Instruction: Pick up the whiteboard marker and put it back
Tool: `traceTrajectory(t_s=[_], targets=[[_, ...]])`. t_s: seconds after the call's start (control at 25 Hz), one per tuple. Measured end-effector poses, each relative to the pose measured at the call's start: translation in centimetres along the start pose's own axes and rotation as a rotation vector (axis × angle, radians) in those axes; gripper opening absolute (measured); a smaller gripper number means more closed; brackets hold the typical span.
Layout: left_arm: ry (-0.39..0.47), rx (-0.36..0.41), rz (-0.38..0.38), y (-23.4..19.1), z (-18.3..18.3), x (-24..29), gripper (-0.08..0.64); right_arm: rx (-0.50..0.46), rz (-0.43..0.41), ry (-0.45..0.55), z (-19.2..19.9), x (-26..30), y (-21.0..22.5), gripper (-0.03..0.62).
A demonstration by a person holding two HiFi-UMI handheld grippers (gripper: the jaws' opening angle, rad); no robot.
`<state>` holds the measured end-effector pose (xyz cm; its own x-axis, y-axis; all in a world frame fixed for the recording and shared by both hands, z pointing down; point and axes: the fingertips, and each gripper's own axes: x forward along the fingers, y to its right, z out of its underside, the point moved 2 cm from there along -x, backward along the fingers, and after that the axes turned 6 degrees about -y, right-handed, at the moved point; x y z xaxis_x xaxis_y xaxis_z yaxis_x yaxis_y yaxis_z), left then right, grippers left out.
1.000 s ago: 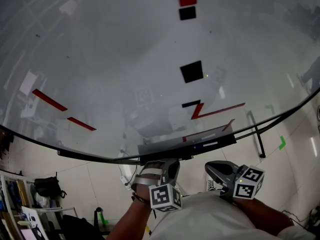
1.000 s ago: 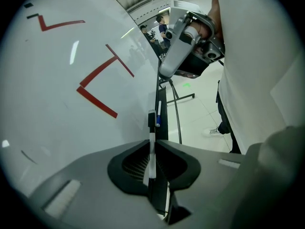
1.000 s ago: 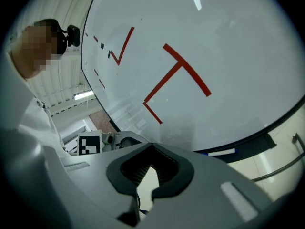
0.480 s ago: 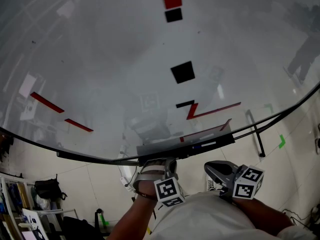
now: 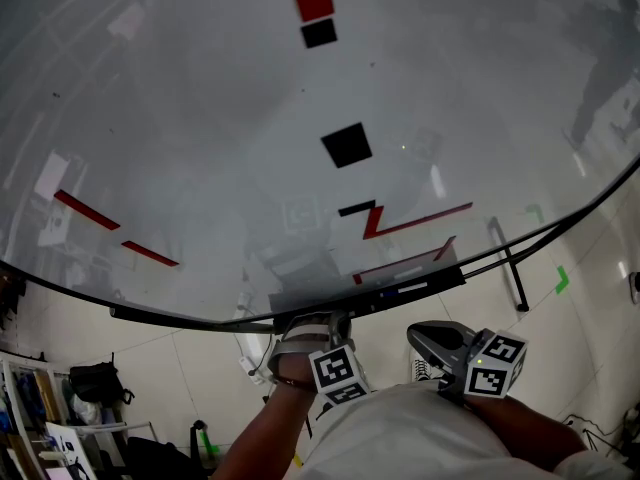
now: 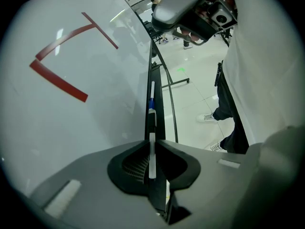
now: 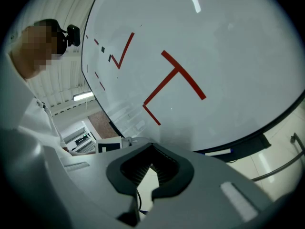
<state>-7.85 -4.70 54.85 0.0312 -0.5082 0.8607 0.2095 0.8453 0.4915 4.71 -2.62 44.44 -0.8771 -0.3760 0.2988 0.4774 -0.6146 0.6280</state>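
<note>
**Left jaws pinch the marker at the board's ledge; right jaws pressed together, empty**

The left gripper's (image 6: 151, 143) jaws are pressed onto a slim white whiteboard marker (image 6: 151, 159), which runs lengthwise between the ribbed pads, in line with the dark tray (image 6: 160, 106) along the whiteboard's (image 6: 90, 132) lower edge. Farther along that tray lies another pen with a blue band (image 6: 151, 99).

The right gripper's (image 7: 151, 165) jaws meet at the tips with nothing between them; pale floor shows through the gap behind.

In the head view the left gripper sits at the near end of the tray, while the right one hangs lower, beside the person's white shirt (image 5: 400, 433) and clear of the board. The board carries red strokes (image 5: 415, 220) and black squares (image 5: 346, 145).
</note>
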Motion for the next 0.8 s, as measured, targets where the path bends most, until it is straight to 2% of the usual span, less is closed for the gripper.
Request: traceTrajectory(t_s=[0.24,0.8], targets=[[-0.029,0.013,0.011,0.1,0.6,1.1,0.056,-0.005,0.001,-0.002,0.0,-0.1,0.0,0.000],[-0.035,0.010,0.021,-0.2,0.7,2.8,0.057,0.005,0.006,-0.004,0.2,-0.1,0.2,0.000]])
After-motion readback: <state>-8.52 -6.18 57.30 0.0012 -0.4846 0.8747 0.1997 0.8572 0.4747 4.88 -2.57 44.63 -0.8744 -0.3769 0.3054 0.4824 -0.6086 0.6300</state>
